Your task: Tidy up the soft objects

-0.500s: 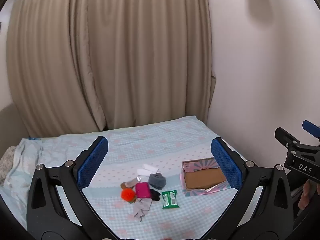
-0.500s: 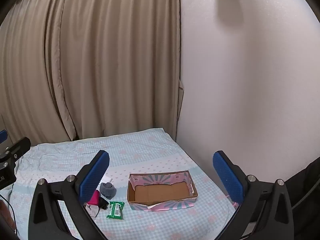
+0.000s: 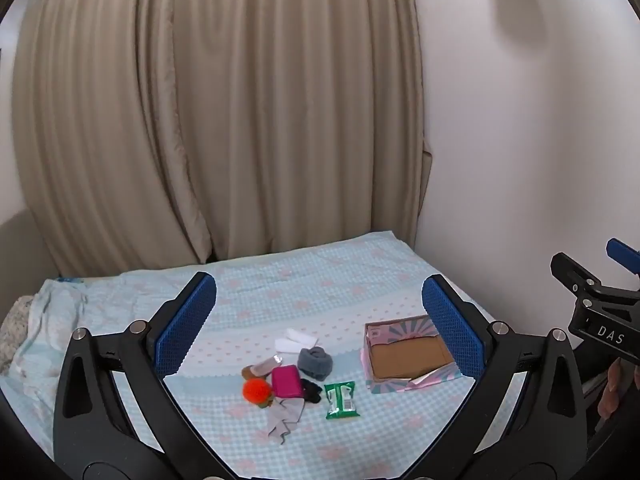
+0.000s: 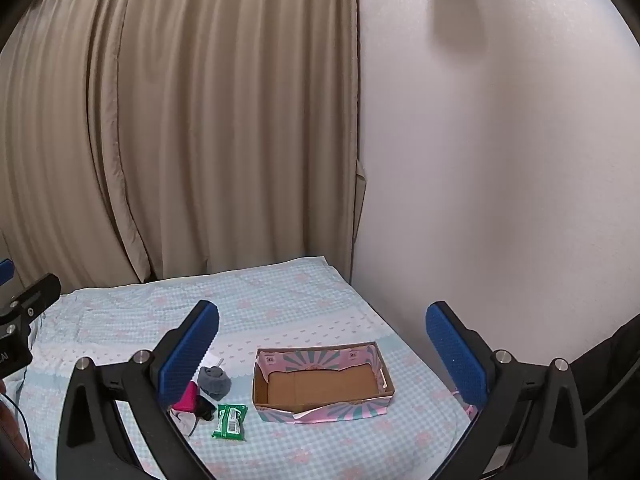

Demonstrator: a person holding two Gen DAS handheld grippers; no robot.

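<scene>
A small pile of soft things lies on the bed: a grey rolled sock (image 3: 315,362) (image 4: 215,381), a magenta pouch (image 3: 287,381) (image 4: 188,397), an orange pompom (image 3: 256,391), a white cloth (image 3: 295,341), a grey rag (image 3: 285,416), a black item (image 3: 311,389) and a green packet (image 3: 340,399) (image 4: 230,421). An open cardboard box (image 3: 408,354) (image 4: 322,383) with pink patterned sides stands empty to their right. My left gripper (image 3: 320,320) is open and empty, high above the pile. My right gripper (image 4: 322,344) is open and empty above the box.
The bed (image 3: 280,280) has a light blue checked sheet. A beige curtain (image 3: 220,120) hangs behind it and a white wall (image 4: 500,160) bounds its right side. Crumpled bedding (image 3: 28,328) lies at the far left.
Both views have shifted very slightly; the objects and both open grippers stand as before.
</scene>
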